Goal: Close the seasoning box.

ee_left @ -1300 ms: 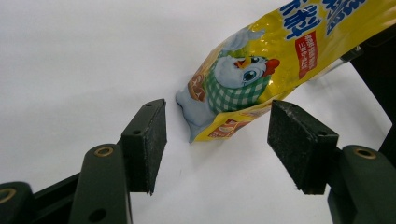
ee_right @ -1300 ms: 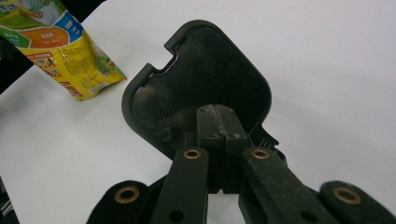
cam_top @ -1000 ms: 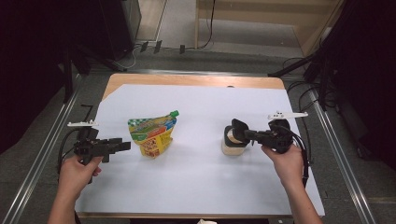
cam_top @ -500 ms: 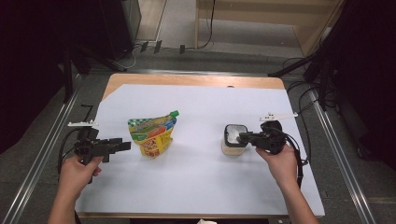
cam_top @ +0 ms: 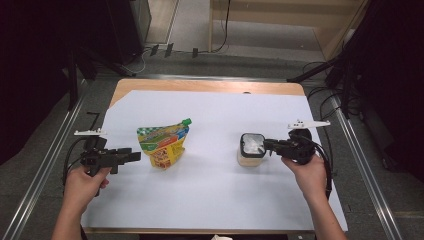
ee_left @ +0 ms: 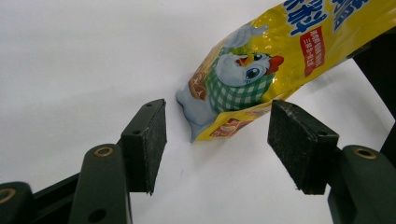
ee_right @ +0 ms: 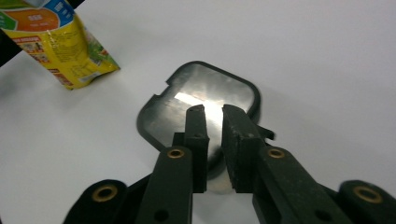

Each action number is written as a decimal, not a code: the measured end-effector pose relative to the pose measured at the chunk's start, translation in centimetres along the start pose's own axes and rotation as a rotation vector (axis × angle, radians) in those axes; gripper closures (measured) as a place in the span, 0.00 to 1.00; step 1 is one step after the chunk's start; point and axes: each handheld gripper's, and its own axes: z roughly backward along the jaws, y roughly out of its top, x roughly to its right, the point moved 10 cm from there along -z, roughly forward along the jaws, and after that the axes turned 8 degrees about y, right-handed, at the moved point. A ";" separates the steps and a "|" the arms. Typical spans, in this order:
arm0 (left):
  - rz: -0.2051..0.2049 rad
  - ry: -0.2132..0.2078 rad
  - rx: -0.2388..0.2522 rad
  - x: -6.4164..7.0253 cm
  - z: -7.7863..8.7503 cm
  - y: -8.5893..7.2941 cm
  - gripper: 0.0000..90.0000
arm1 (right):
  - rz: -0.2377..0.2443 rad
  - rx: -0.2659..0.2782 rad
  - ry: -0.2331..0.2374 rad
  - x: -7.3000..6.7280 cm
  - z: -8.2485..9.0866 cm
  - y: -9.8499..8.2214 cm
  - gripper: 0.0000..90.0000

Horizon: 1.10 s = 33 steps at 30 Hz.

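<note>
On the white table point(cam_top: 210, 200), the container point(ee_right: 201, 105) lies under the right fingers point(ee_right: 196, 135).

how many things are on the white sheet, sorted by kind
Pouches: 1, the yellow pouch with a green cap.
Lidded tubs: 1, the pale tub with a black-rimmed lid.
Total: 2

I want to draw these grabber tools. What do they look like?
Each gripper, left and right, is black with two flat jaws, rough dark pads and brass-coloured rivets. A pale three-cornered plate sits on top, and a black cable trails away. The forearms are bare, no sleeves.
</note>
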 end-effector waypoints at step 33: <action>-0.016 0.011 -0.019 -0.2 -1.1 0.1 0.41 | -0.089 0.079 -0.092 6.8 2.0 -2.9 0.42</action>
